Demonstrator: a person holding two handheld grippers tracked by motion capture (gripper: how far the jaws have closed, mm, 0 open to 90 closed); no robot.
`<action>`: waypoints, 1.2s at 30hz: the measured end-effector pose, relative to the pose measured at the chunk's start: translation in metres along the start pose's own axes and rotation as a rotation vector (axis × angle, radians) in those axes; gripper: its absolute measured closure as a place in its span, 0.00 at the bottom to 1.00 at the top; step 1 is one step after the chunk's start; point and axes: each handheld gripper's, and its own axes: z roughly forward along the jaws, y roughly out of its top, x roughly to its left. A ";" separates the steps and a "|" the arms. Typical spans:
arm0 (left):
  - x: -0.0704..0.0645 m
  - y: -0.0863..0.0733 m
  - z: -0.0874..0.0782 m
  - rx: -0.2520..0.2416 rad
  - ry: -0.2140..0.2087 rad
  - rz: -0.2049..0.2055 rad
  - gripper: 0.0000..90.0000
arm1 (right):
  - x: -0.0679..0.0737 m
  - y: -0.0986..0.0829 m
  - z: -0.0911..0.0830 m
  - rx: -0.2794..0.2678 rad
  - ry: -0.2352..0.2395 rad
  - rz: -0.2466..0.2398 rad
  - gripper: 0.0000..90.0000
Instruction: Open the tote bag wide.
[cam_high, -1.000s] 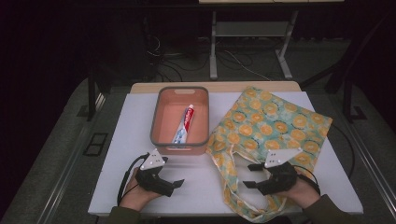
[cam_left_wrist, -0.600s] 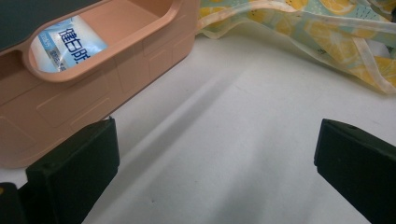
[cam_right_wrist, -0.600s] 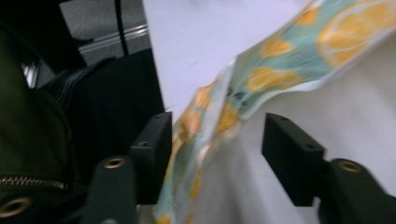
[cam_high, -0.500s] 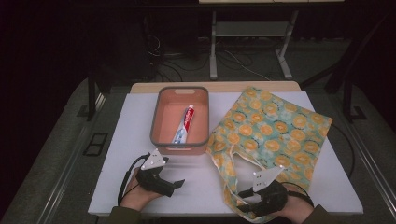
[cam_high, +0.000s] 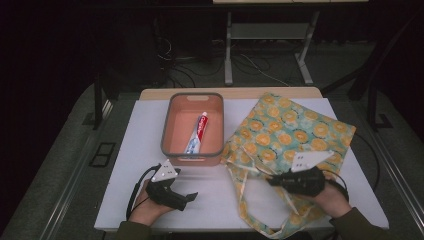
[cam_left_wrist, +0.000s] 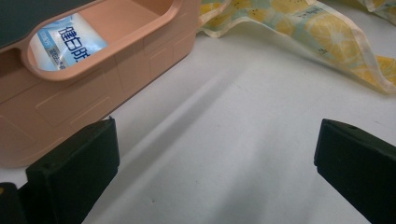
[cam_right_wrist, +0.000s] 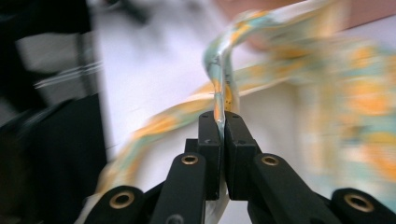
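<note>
**A:** Starting with the high view, what have you got?

**B:** I take the pink basket (cam_high: 192, 131) as my landmark. One toothpaste tube (cam_high: 196, 133) lies inside it, lengthwise. To the basket's right, touching its near corner, lies one lemon-print tote bag (cam_high: 295, 130), flat on the white table (cam_high: 145, 135). My right gripper (cam_high: 272, 179) sits near the bag's mouth, to the right of the basket and nearer me. My left gripper (cam_high: 192, 196) rests on the table just in front of the basket.

**A:** And the left gripper view?

**B:** Its jaws stand wide apart with nothing between them, only bare table. The basket wall (cam_left_wrist: 93, 93) is just ahead to the left, and the tube's blue-and-white end (cam_left_wrist: 65, 39) shows through the handle slot. The bag's edge (cam_left_wrist: 327, 37) lies beyond to the right.

**A:** Right gripper view?

**B:** It's blurred, but the jaws are pressed together on the bag's handle strap (cam_right_wrist: 219, 70), which rises from between them in a loop.

**A:** So which step is this?

**B:** I judge I'm opening the bag: the strap is pinched and being lifted so the mouth gapes. Next, I'd hold that strap up and away from the basket, then send the left gripper over the rim for the tube. It needs a pinch across the tube's body.

**A:** Counts?

**B:** One basket, one tube, one bag, two grippers.
</note>
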 end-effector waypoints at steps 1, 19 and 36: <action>0.000 0.000 0.000 0.001 0.001 0.000 0.00 | -0.008 0.002 -0.003 -0.011 -0.022 0.011 0.97; 0.001 -0.001 0.000 0.003 0.001 -0.004 0.00 | -0.141 -0.020 -0.019 0.006 -0.373 0.248 0.97; 0.000 -0.001 0.001 0.004 -0.001 -0.005 0.00 | -0.164 -0.050 -0.016 0.017 -0.390 0.415 0.52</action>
